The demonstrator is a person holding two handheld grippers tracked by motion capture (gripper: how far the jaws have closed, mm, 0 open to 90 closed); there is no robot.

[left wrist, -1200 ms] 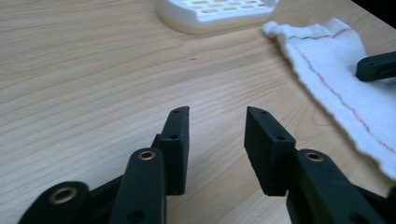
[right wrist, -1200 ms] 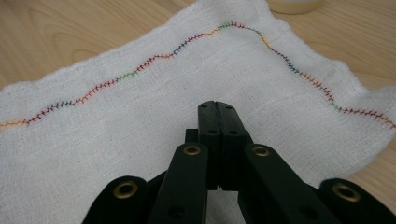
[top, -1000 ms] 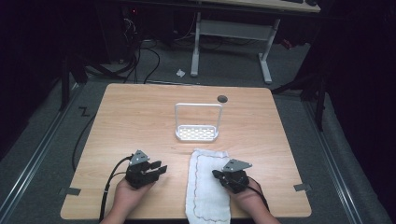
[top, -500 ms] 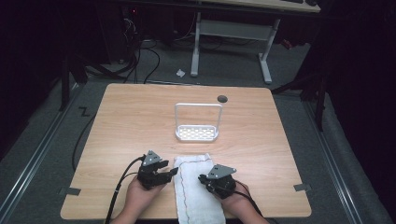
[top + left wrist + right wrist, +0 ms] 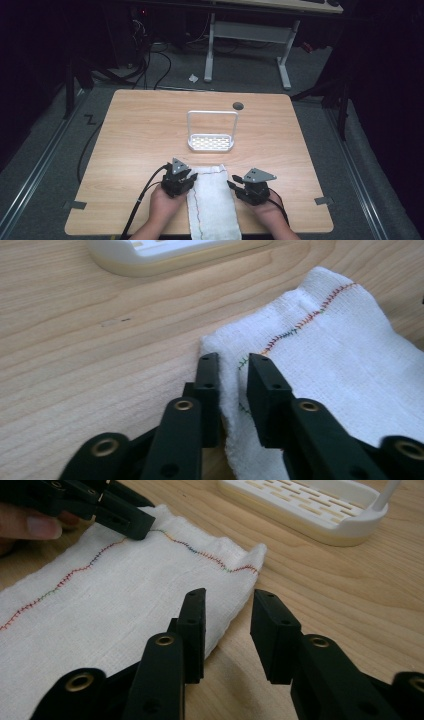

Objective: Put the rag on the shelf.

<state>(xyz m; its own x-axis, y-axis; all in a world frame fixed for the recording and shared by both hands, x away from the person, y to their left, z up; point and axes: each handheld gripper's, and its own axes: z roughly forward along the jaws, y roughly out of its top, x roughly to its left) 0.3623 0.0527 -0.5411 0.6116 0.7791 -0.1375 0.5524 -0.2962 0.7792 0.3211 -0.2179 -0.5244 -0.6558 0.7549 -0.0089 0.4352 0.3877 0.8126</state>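
High view: I see a folded white cloth with coloured stitching (image 5: pixel 212 202) lying at the near edge of the light wooden table (image 5: pixel 135 135), between my left gripper (image 5: pixel 191 176) and right gripper (image 5: pixel 232 180); a white slotted plastic stand with a wire hoop (image 5: pixel 211 133) sits beyond it. Left gripper view: my jaws straddle the cloth's (image 5: pixel 320 365) edge, a narrow gap showing; I cannot tell whether they pinch it. Right gripper view: my jaws stand released, one over the cloth's (image 5: pixel 125 610) edge, the other over bare wood
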